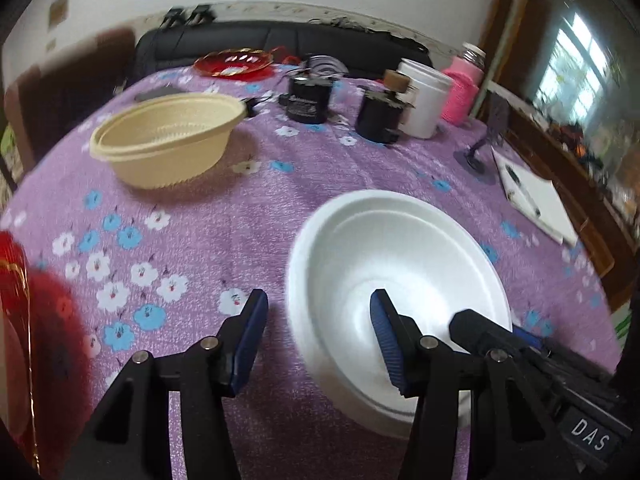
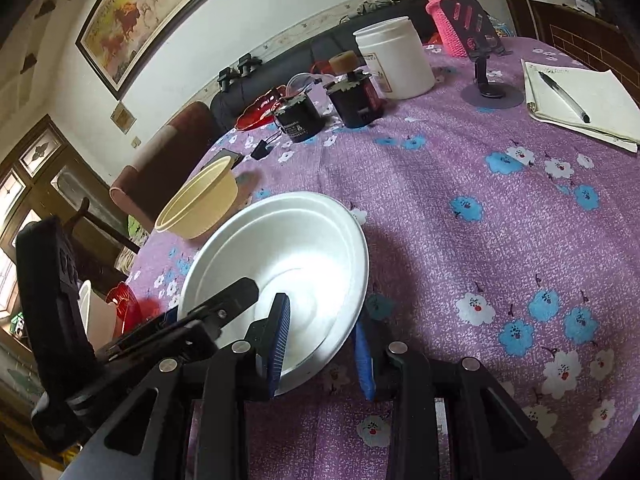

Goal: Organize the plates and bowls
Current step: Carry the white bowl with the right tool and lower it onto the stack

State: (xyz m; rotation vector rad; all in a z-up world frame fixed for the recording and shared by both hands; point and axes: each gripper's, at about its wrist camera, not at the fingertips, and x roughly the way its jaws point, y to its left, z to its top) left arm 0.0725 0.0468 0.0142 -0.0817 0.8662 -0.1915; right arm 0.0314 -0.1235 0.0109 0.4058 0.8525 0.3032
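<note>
Fingers of the left gripper (image 1: 318, 340) are seen parted about halfway and straddling the near rim of the white foam bowl (image 1: 400, 276), one blue pad outside on the cloth and the other inside the bowl; no pad can be seen pressing the rim, so nothing is judged to be held by it; the right gripper (image 2: 324, 344) is likewise set astride the same rim from the other side, its fingers closer together, one pad inside and one outside, but whether the rim is pinched cannot be told. The bowl rests on the purple floral tablecloth (image 1: 240, 216), near the front edge of the table; a beige ribbed bowl (image 1: 168, 144) stands well apart further back; a red dish (image 1: 234, 65) lies at the far side, and another red dish (image 2: 124, 306) is seen at the table's near left edge. Nothing is yet stacked or grouped; the organizing is judged to be at an early stage, with all the dishes left to be gathered.
</note>
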